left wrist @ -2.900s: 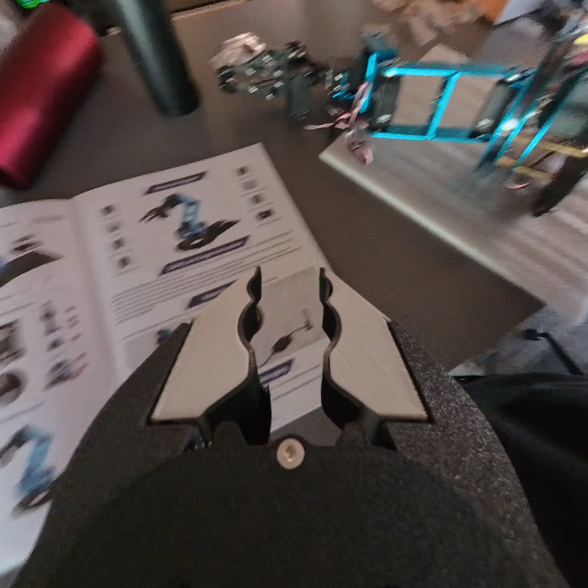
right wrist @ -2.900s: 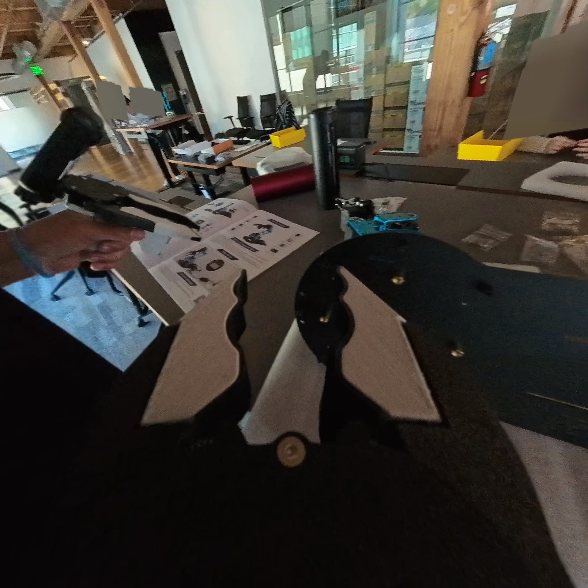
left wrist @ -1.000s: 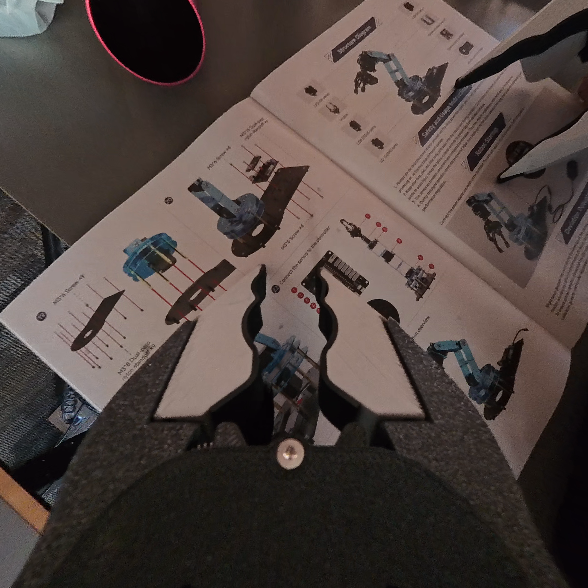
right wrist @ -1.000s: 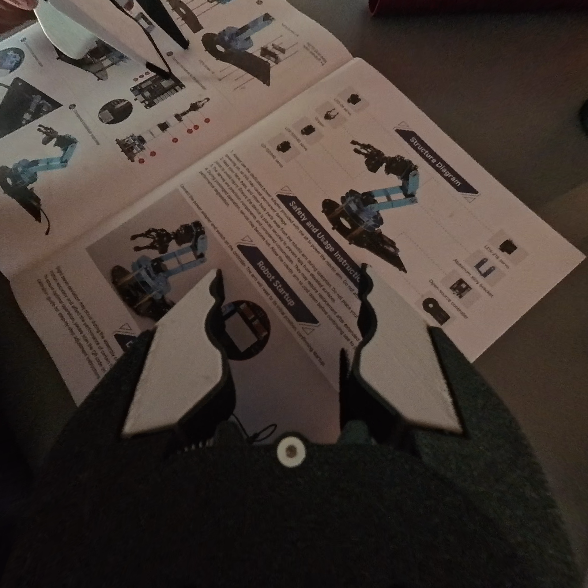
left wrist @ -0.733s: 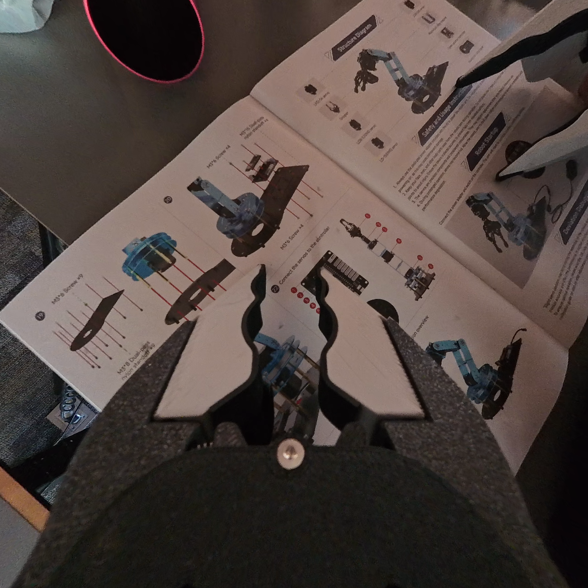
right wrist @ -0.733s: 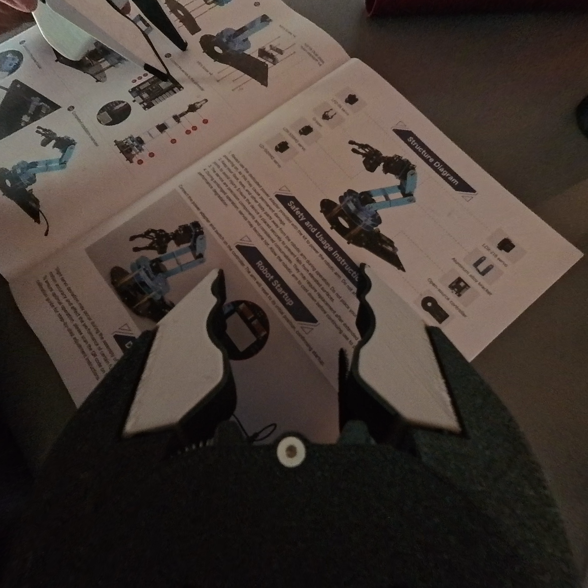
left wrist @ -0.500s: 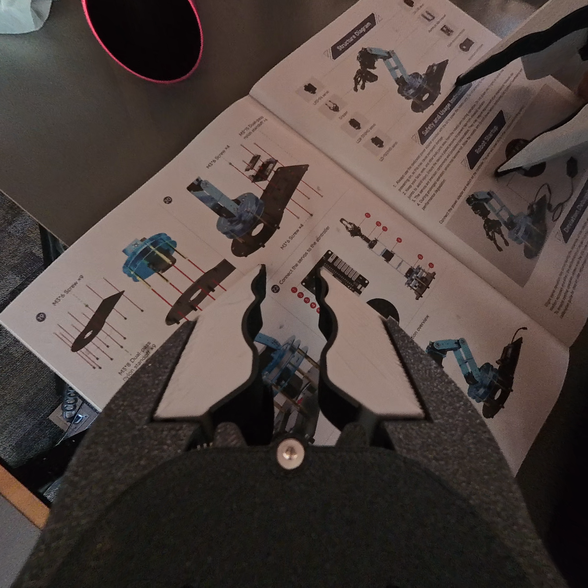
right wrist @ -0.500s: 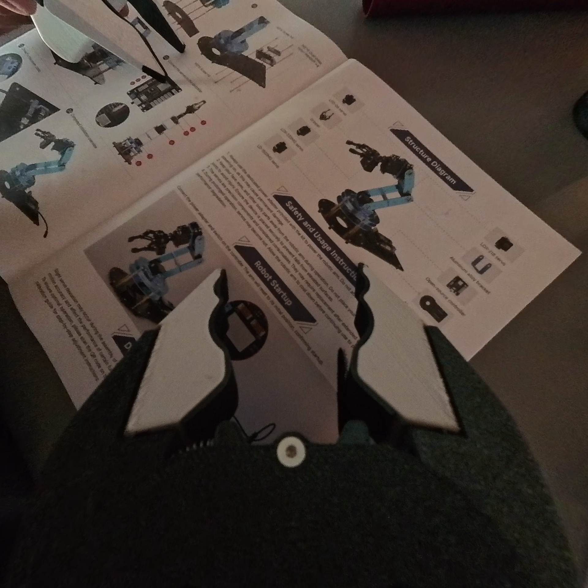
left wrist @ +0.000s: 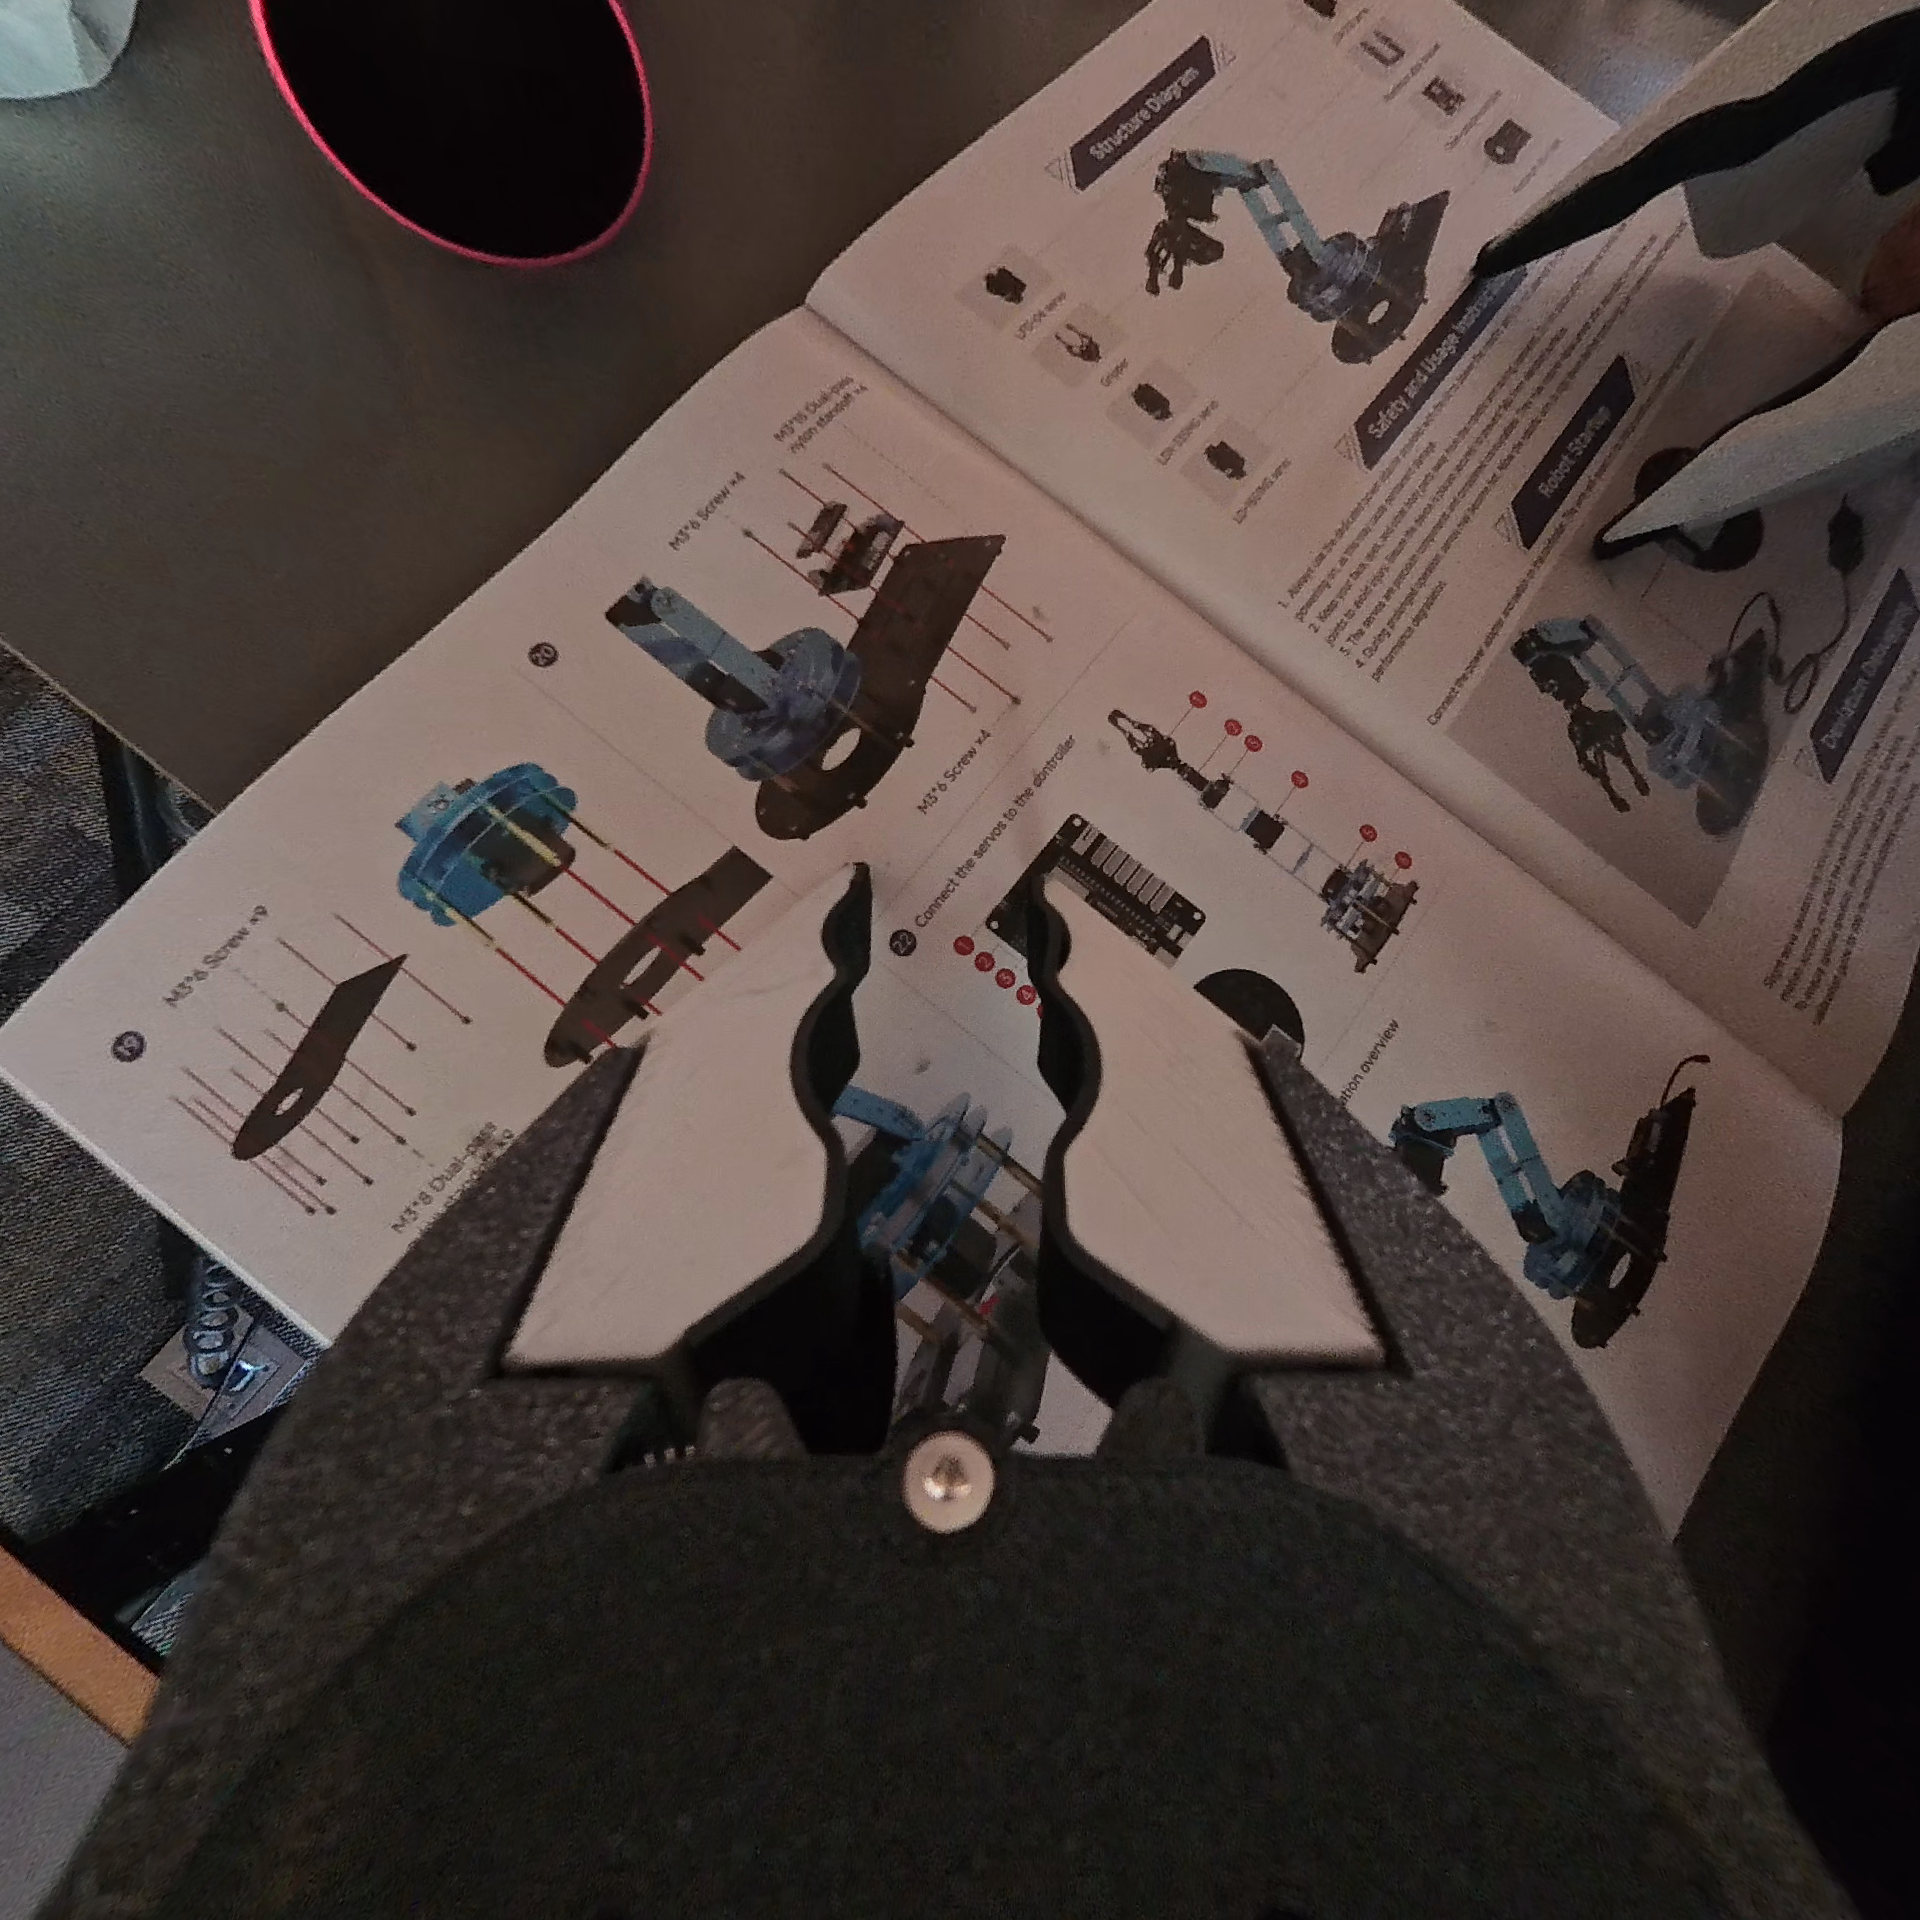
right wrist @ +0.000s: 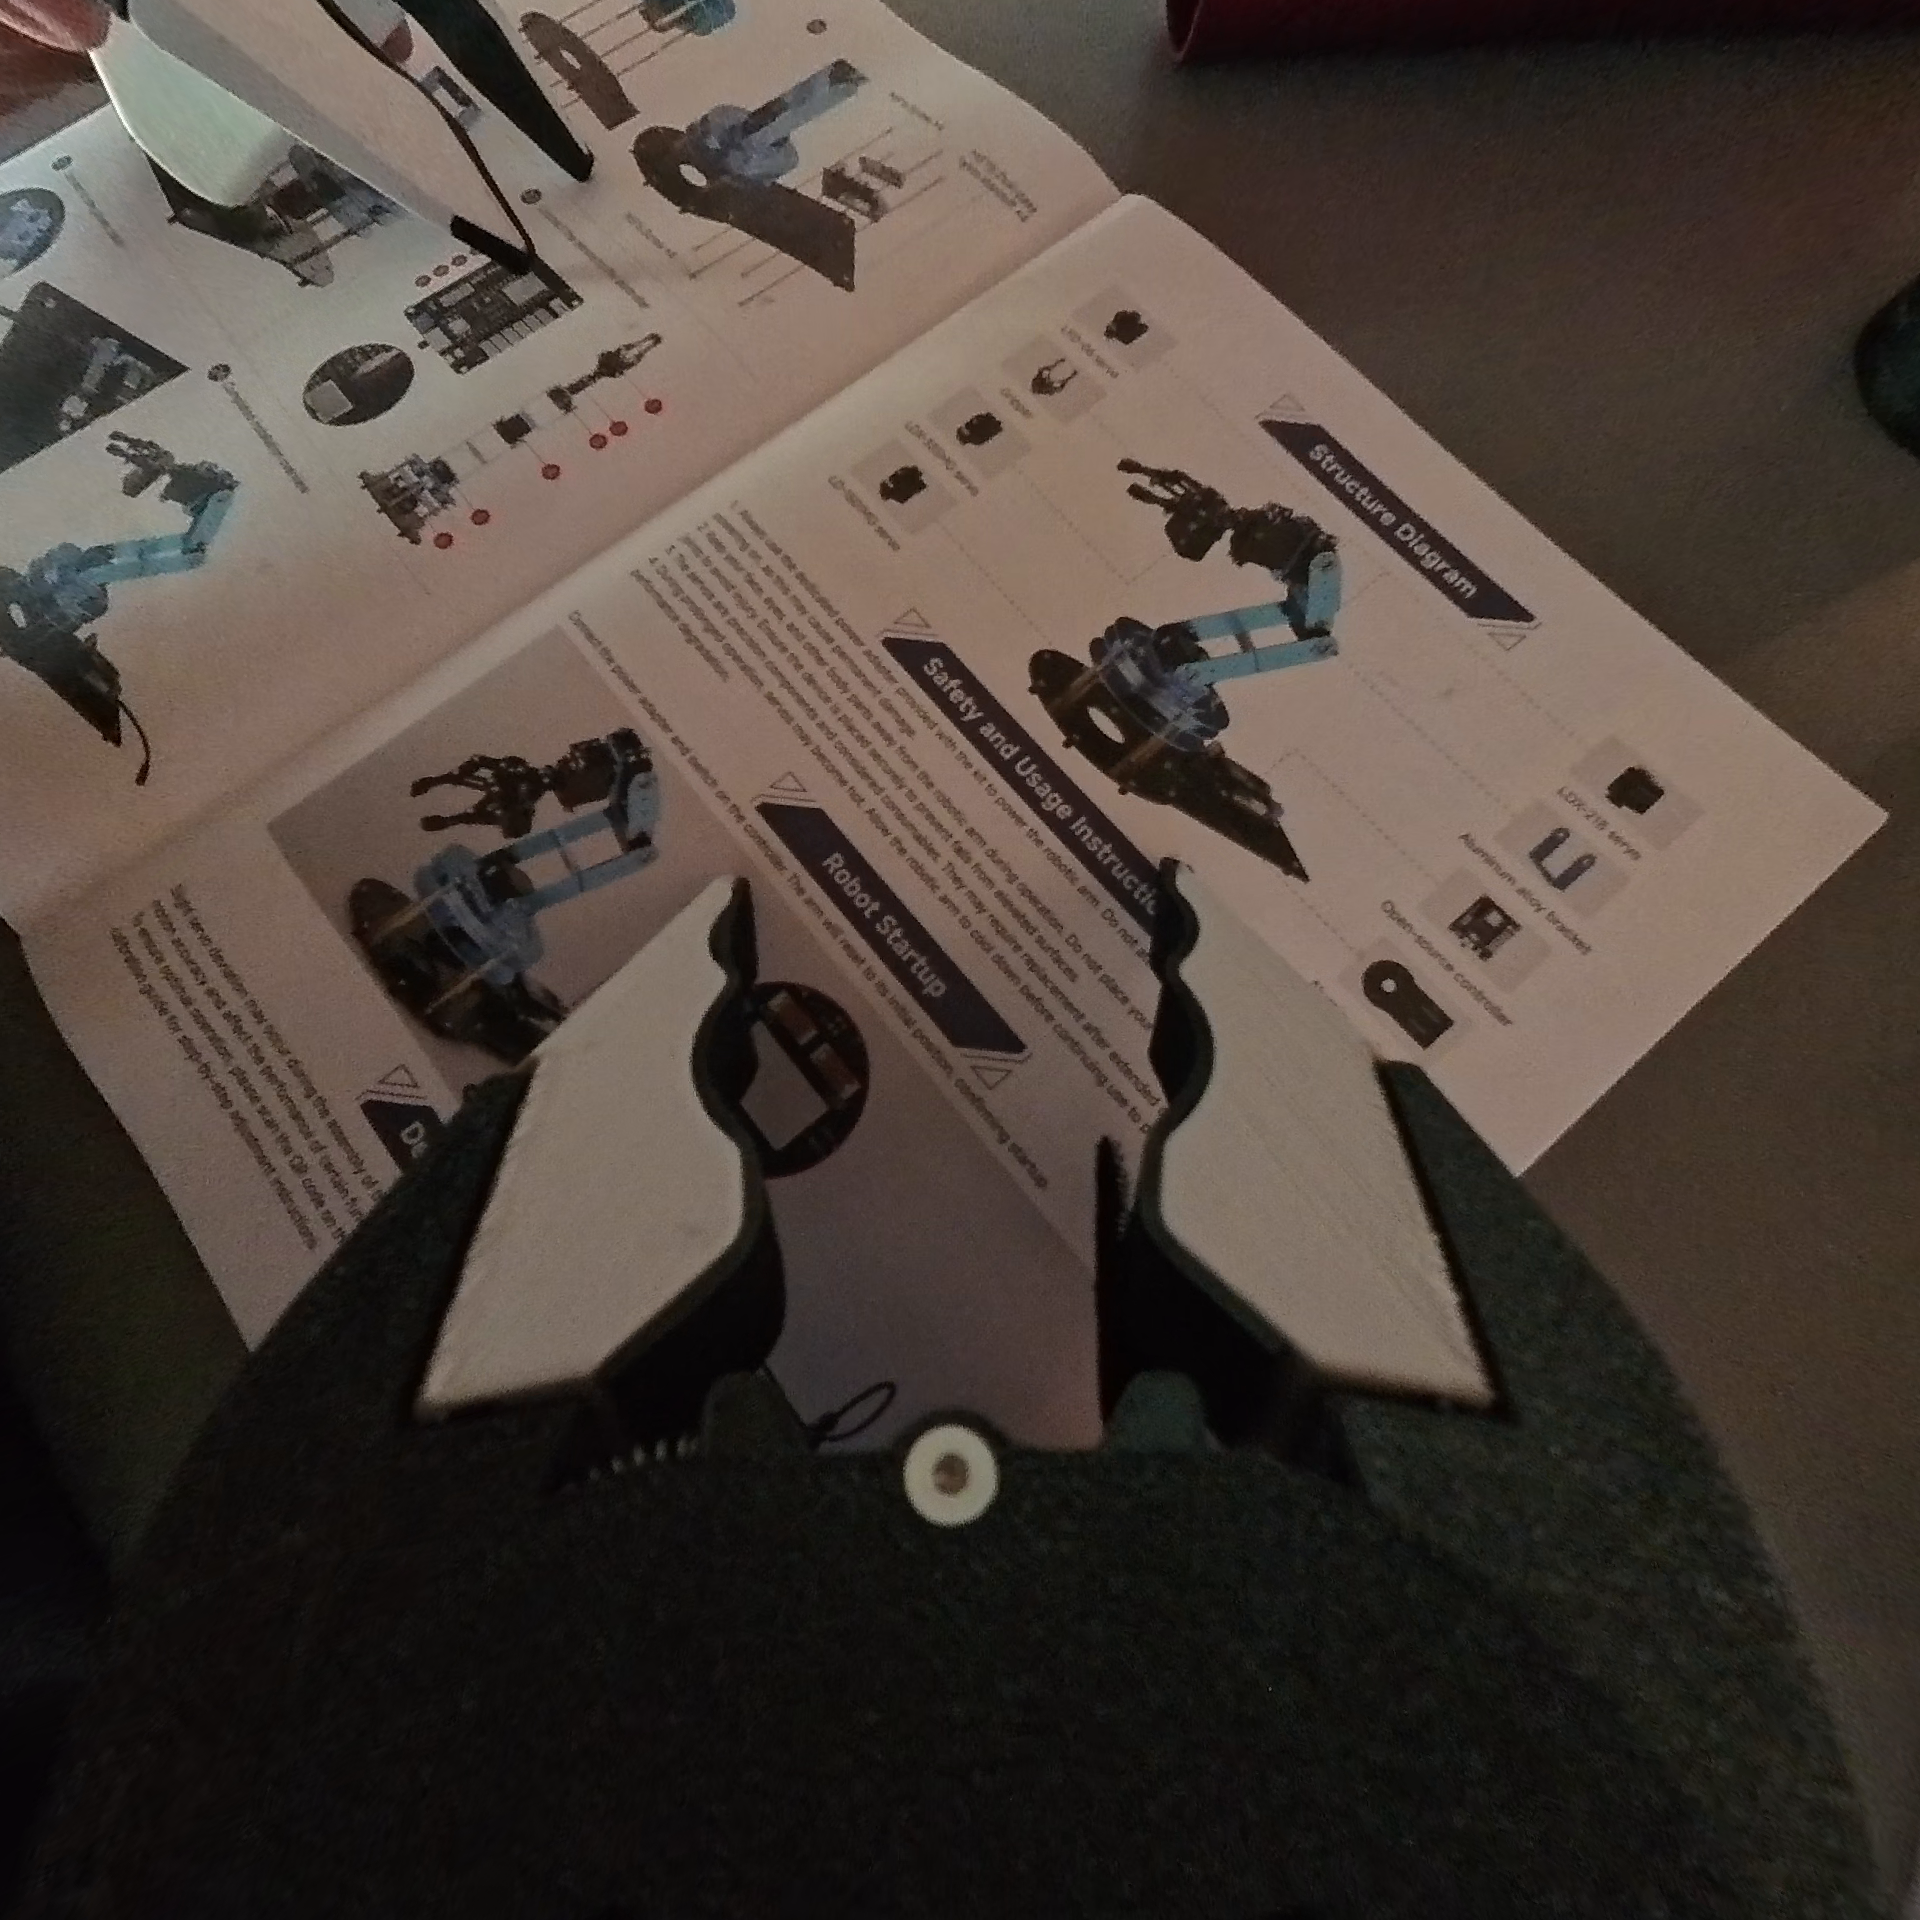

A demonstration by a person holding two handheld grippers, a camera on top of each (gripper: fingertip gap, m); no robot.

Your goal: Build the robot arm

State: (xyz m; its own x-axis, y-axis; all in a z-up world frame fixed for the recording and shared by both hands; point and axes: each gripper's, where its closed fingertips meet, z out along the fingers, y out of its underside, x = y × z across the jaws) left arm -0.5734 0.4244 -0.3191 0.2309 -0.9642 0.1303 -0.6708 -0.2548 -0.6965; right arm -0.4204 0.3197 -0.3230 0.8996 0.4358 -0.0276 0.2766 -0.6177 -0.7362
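A white unfolded instruction sheet (left wrist: 468,727) with pictures of a blue robot arm lies flat on the dark grey table (left wrist: 312,416). My left gripper (left wrist: 948,883) hovers over its left half, open and empty. My right gripper (right wrist: 954,878) hovers over the right half of the sheet (right wrist: 1455,727), open wider and empty. Each gripper also shows in the other's view: the right one (left wrist: 1548,384) at the upper right, the left one (right wrist: 551,208) at the upper left. Both have their tips close to the paper, and I cannot tell whether they touch it.
A red cylinder (left wrist: 447,114) lies beyond the sheet, its open end towards me; its side also shows in the right wrist view (right wrist: 1558,31). A dark round base (right wrist: 1896,374) stands at the right edge. The table's edge runs at the left, with carpet (left wrist: 62,831) below. The dark round base (right wrist: 1896,374) lies around 20 cm away from my right fingertips.
Since about three seconds ago both grippers have come down over the sheet, and the black plate by the right gripper is out of view. In the last second they have barely moved.
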